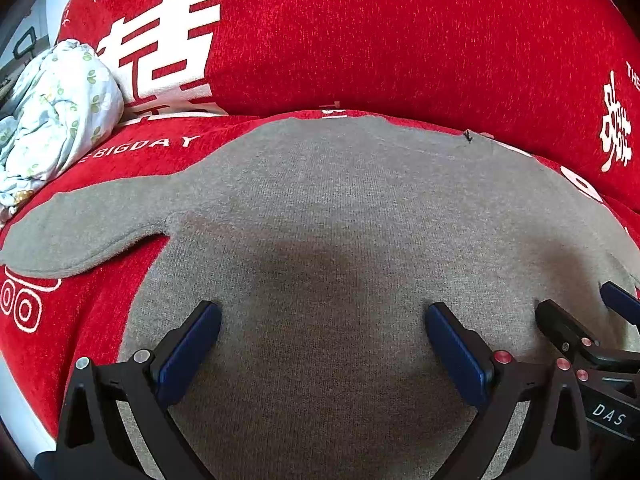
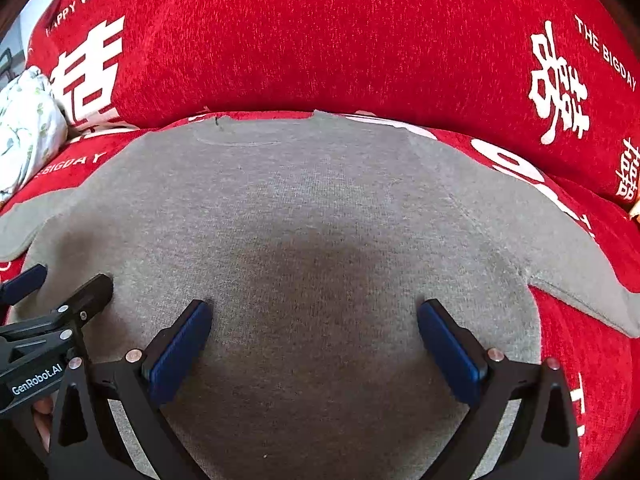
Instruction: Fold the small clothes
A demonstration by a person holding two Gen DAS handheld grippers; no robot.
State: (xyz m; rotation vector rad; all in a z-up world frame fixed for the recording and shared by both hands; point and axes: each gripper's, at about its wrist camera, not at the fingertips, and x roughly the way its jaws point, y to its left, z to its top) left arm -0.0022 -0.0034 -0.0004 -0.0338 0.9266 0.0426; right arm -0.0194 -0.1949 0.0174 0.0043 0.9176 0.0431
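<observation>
A grey knit top [image 1: 340, 208] lies flat on a red sofa seat, neckline away from me, its left sleeve [image 1: 80, 224] spread out to the left. In the right wrist view the same grey top [image 2: 320, 208] shows its right sleeve [image 2: 568, 264] spread to the right. My left gripper [image 1: 322, 316] hovers open over the lower body of the top, nothing between its blue pads. My right gripper [image 2: 314, 312] is open too, over the same cloth just to the right. Each gripper shows at the other view's edge: right gripper [image 1: 580, 312], left gripper [image 2: 68, 284].
The sofa's seat cover [image 1: 80, 312] and backrest [image 1: 400, 40] are red with white lettering. A crumpled white cloth with green leaf print [image 1: 56, 120] lies at the left end of the seat; it also shows as the leaf-print cloth [image 2: 24, 136].
</observation>
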